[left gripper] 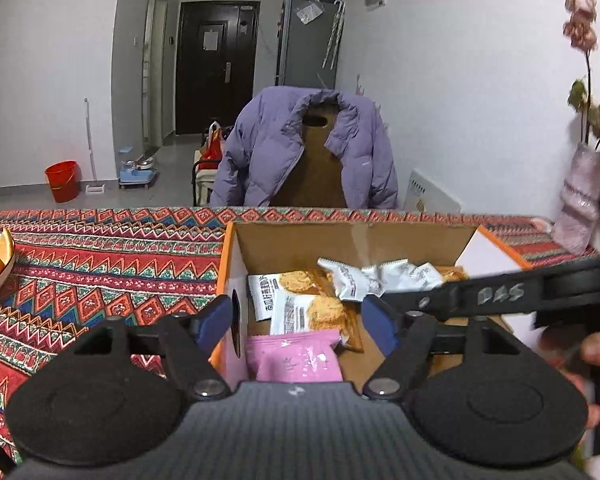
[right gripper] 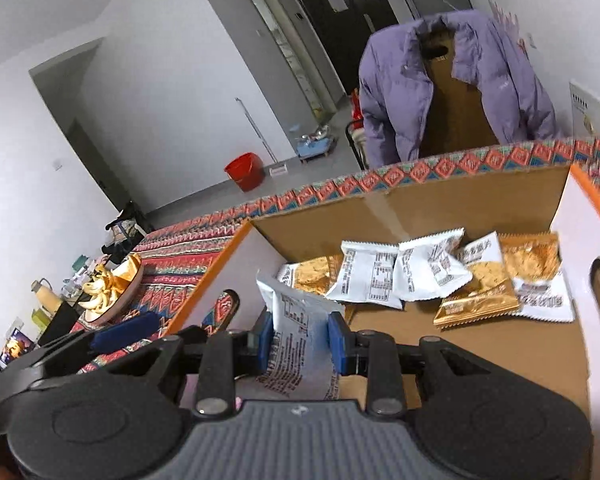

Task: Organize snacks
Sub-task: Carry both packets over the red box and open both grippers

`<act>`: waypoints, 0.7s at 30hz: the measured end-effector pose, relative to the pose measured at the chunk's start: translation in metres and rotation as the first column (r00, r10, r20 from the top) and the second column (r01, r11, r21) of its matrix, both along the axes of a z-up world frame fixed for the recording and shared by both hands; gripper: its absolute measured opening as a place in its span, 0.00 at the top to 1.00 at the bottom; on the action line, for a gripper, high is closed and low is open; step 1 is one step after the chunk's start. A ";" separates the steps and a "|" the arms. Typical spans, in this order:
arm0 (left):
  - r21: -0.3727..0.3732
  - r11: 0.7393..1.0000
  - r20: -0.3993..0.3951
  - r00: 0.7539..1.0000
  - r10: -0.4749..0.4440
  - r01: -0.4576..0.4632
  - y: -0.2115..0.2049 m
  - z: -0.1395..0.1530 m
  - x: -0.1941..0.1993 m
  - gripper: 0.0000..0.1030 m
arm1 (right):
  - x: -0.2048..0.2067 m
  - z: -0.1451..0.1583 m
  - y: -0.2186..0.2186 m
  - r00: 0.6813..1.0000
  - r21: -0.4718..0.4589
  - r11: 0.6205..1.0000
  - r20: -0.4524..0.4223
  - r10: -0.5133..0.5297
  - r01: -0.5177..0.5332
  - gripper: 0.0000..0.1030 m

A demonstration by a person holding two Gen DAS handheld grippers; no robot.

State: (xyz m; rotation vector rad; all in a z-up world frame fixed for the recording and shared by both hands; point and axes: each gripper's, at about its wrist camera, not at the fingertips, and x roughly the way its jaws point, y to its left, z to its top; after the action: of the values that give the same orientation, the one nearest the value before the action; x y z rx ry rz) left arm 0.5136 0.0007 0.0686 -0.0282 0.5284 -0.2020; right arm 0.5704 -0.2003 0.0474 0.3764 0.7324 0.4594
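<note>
Right tongs (right gripper: 300, 340) closed on a white snack packet (right gripper: 296, 344), held upright above the cardboard box (right gripper: 452, 204). Inside the box, more white and golden packets (right gripper: 440, 276) piled at the far wall. Bowl of fruit (right gripper: 114, 292) on the patterned surface (right gripper: 172, 256), left of the box.

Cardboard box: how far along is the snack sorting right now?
Done: several packets, white and orange, already lie inside the cardboard box, along with a pink packet near its front.

In hand: the right gripper is shut on a white packet over the box. The left gripper is open, holding nothing.

Left: releasing that packet. Neither view shows loose snacks on the tablecloth.
</note>
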 end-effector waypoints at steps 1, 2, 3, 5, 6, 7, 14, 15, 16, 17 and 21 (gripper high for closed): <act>-0.003 1.000 0.011 1.000 0.011 -0.011 0.004 0.002 -0.002 0.26 | 0.002 -0.004 0.002 1.000 0.001 1.000 -0.010 0.003 -0.003 0.72; 0.005 1.000 0.025 0.999 0.029 -0.029 0.007 0.006 -0.003 0.26 | 0.003 -0.007 0.004 1.000 -0.001 1.000 -0.019 0.008 -0.008 0.71; 0.016 0.999 0.039 0.998 0.050 -0.051 0.011 0.008 -0.005 0.26 | 0.004 -0.009 0.007 0.999 -0.005 1.000 -0.029 0.018 -0.018 0.70; 0.023 0.996 0.059 0.995 0.081 -0.082 0.019 0.013 -0.007 0.26 | 0.003 -0.012 0.012 0.999 -0.009 1.000 -0.045 0.027 -0.027 0.59; 0.020 0.995 0.061 0.993 0.098 -0.099 0.025 0.015 -0.008 0.25 | 0.003 -0.013 0.014 0.998 -0.012 1.000 -0.050 0.026 -0.027 0.51; 0.012 0.994 0.060 0.992 0.112 -0.113 0.029 0.018 -0.009 0.25 | 0.002 -0.012 0.013 0.999 -0.012 1.000 -0.048 0.017 -0.017 0.41; 0.008 0.990 0.071 0.987 0.141 -0.142 0.045 0.040 -0.034 0.25 | -0.022 0.016 0.002 0.999 -0.043 0.999 0.019 -0.026 0.027 0.40; 0.008 0.990 0.076 0.987 0.141 -0.142 0.047 0.044 -0.041 0.25 | -0.028 0.022 -0.001 0.999 -0.056 0.998 0.034 -0.027 0.029 0.40; 0.008 0.990 0.084 0.986 0.141 -0.142 0.049 0.048 -0.050 0.24 | -0.036 0.029 -0.004 0.998 -0.072 0.997 0.050 -0.027 0.031 0.40; 0.010 0.990 0.094 0.986 0.138 -0.140 0.051 0.052 -0.060 0.22 | -0.044 0.035 -0.007 0.998 -0.085 0.996 0.063 -0.025 0.030 0.39; 0.047 0.990 0.123 0.984 0.126 -0.132 0.059 0.061 -0.098 0.19 | -0.089 0.059 -0.026 0.991 -0.173 0.983 0.124 -0.040 0.062 0.36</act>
State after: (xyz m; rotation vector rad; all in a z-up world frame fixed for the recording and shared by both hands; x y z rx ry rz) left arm 0.4152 0.0595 0.1294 0.0036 0.4111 -0.0618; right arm 0.4811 -0.2261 0.1060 0.1989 0.6395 0.3621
